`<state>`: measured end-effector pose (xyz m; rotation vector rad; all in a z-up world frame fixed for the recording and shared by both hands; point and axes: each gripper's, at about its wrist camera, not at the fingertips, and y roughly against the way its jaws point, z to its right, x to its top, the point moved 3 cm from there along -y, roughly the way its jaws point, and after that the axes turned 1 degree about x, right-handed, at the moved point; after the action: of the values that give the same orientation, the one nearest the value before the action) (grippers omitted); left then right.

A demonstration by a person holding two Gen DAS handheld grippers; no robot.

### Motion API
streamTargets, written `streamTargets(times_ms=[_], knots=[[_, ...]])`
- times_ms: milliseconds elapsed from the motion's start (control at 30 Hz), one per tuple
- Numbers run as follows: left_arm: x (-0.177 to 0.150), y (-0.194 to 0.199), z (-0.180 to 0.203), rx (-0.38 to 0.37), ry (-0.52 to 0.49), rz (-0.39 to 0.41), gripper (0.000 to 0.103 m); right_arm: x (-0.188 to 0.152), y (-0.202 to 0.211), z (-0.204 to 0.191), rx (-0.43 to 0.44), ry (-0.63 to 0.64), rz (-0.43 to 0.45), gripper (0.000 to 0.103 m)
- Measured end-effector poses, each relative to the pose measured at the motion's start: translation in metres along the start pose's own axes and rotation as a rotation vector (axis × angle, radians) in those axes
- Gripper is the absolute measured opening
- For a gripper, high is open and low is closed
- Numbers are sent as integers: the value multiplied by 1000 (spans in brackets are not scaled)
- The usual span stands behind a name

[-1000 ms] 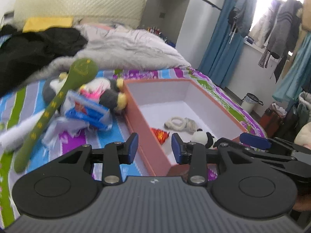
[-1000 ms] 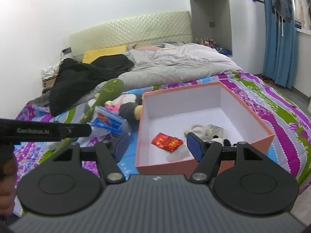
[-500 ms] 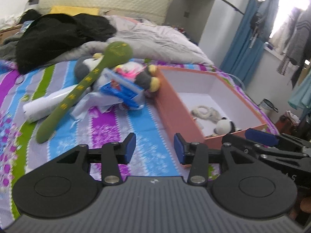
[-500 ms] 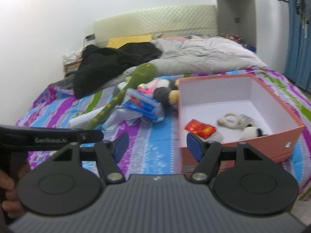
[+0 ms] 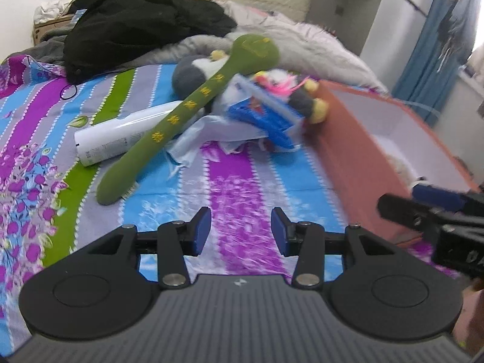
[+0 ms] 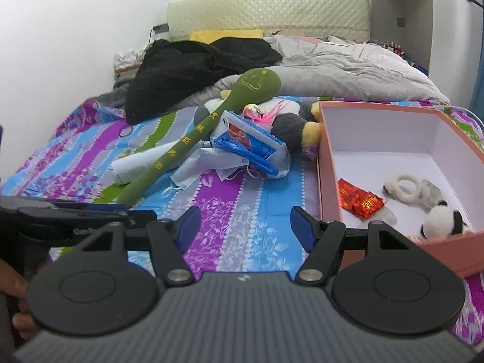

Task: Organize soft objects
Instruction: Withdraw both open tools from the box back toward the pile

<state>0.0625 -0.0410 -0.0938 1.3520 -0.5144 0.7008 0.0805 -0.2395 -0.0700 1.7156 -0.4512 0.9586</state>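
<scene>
- The soft things lie in a heap on the bed [image 6: 230, 211], just left of the box [image 6: 325, 163]: a long green plush [image 6: 211, 130] leans across a white bottle [image 5: 121, 133], its round head resting on a grey-and-white plush [image 5: 193, 72].
- A blue packet [image 6: 251, 145] sits on crumpled masks [image 6: 205, 166], against a dark plush with yellow feet [image 6: 295, 127] that touches the box wall.
- Inside the box lie a red wrapper [image 6: 360, 199], a pale ring toy [image 6: 405, 187] and a small panda [image 6: 441, 224].
- The left tool [image 5: 240, 231] is released, nothing between its blue pads, above the striped sheet short of the heap.
- The right tool [image 6: 245, 227] is also released and empty, wider apart, beside the box's near corner.
- Behind the heap: black clothes [image 6: 193, 72], a grey duvet [image 6: 348, 69] and the headboard [image 6: 266, 9].
</scene>
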Motion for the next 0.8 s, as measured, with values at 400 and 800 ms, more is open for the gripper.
streamTargets(times_ms=[400, 800], knots=[[20, -111, -43, 125, -40, -29, 50, 23, -101, -2, -55, 131, -42, 58], [40, -173, -46, 192, -131, -5, 50, 42, -175, -7, -149, 266, -56, 48]])
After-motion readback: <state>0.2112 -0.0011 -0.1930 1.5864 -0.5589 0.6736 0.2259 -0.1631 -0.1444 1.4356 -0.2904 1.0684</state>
